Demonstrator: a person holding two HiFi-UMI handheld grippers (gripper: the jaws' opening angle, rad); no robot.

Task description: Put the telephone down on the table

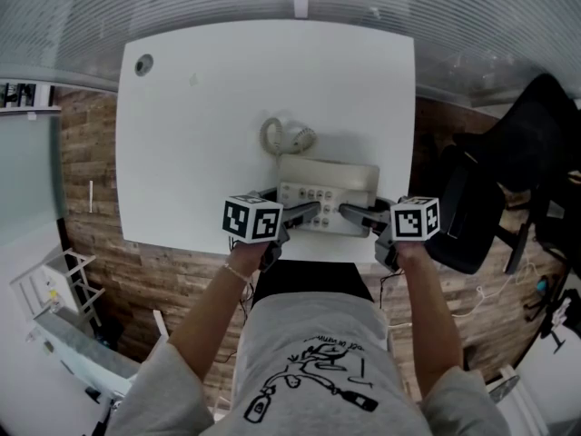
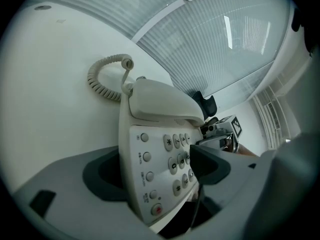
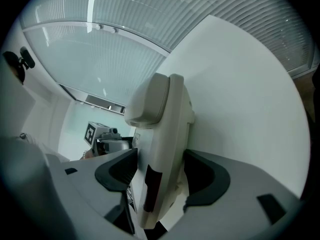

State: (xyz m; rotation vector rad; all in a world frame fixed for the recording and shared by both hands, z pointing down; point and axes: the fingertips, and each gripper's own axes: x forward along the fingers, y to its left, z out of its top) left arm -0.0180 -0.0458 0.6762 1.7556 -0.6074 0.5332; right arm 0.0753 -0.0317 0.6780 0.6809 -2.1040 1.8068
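Fingers (image 2: 207, 166) of the left gripper (image 2: 156, 170) are standing wide. One is sitting at the underside of the telephone (image 2: 150, 184), at its left end. The other is hovering clear of the keypad (image 2: 177, 159) and pressing nothing. The right gripper (image 3: 160, 176) is keeping its fingers (image 3: 117, 170) close on both faces of the right end, apparently pinching it. The telephone appears to be resting on the white surface (image 1: 200, 107), just inside the near edge. Its handset (image 2: 160, 101) is lying in the cradle and the coiled cord (image 1: 283, 137) is lying behind. Judgement: a grip at each end is keeping the base level, so the handset is not slipping off. With the surface bearing the weight, the left side is needing no grip. The right release is not yet done.
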